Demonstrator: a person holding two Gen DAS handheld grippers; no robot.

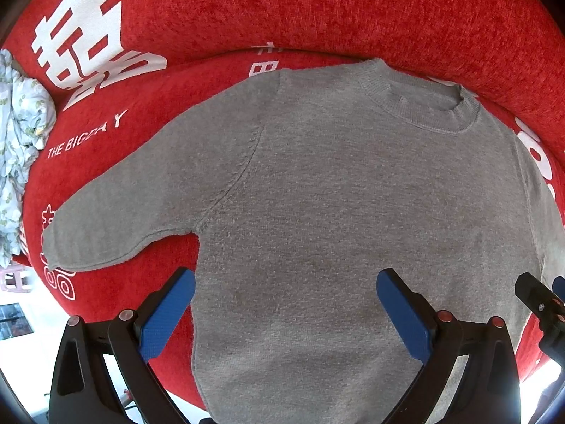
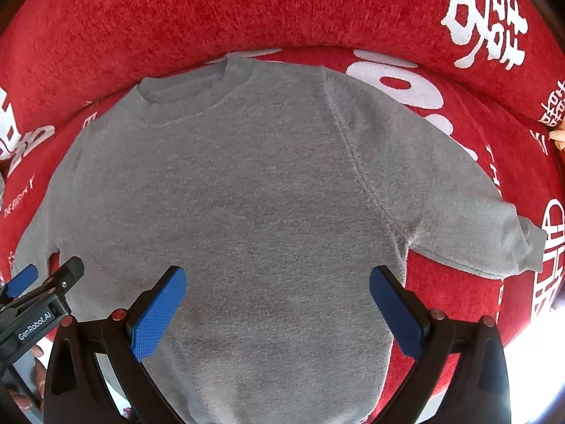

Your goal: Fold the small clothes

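Observation:
A small grey knit sweater (image 1: 335, 190) lies flat and spread out on a red sofa seat (image 1: 148, 113), collar toward the backrest, both sleeves stretched out to the sides. It also shows in the right wrist view (image 2: 254, 190). My left gripper (image 1: 286, 282) is open above the sweater's lower left part, with nothing between its blue pads. My right gripper (image 2: 279, 279) is open above the lower right part, also holding nothing. Each gripper shows at the edge of the other's view: the right gripper (image 1: 540, 296) and the left gripper (image 2: 46, 282).
The red sofa backrest (image 2: 282, 10) with white lettering rises behind the sweater. A crumpled light patterned cloth (image 1: 21, 134) lies on the seat at the far left. The seat's front edge runs just below the sweater's hem.

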